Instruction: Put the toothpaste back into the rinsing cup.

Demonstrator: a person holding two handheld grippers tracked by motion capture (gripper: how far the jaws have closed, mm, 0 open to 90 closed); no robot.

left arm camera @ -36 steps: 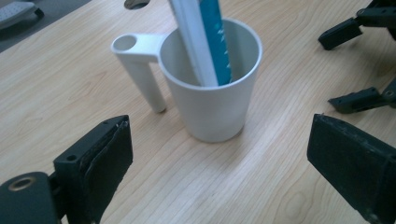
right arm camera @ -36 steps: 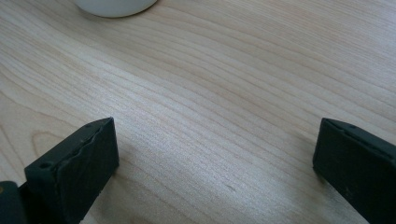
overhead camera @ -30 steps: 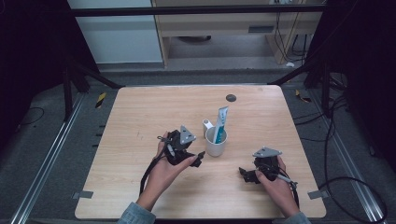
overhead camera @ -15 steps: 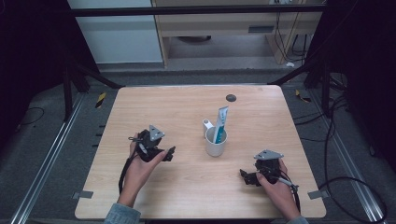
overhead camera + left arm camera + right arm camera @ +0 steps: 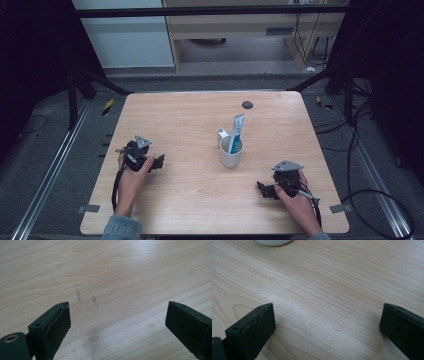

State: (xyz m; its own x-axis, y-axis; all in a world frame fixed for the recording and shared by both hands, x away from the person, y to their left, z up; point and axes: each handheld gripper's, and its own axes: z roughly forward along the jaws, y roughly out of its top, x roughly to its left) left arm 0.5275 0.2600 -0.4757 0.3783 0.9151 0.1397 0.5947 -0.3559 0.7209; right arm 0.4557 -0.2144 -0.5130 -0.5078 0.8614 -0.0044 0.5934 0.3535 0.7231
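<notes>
- Right gripper point(image 5: 263, 189) rests low at the table's point(image 5: 190, 200) near right, jaws wide apart and empty.
- Left gripper point(image 5: 159, 162) sits at the near left, jaws likewise spread (nothing between them).
- White mug point(image 5: 231, 152) stands mid-table, well apart from both grippers, holding an upright blue-and-white tube point(image 5: 235, 131); its print is too small to read.

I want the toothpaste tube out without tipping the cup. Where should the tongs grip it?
Probably the toothpaste tube's upper end, from above: it leans clear of the cup's rim, with its lower part hidden inside.
</notes>
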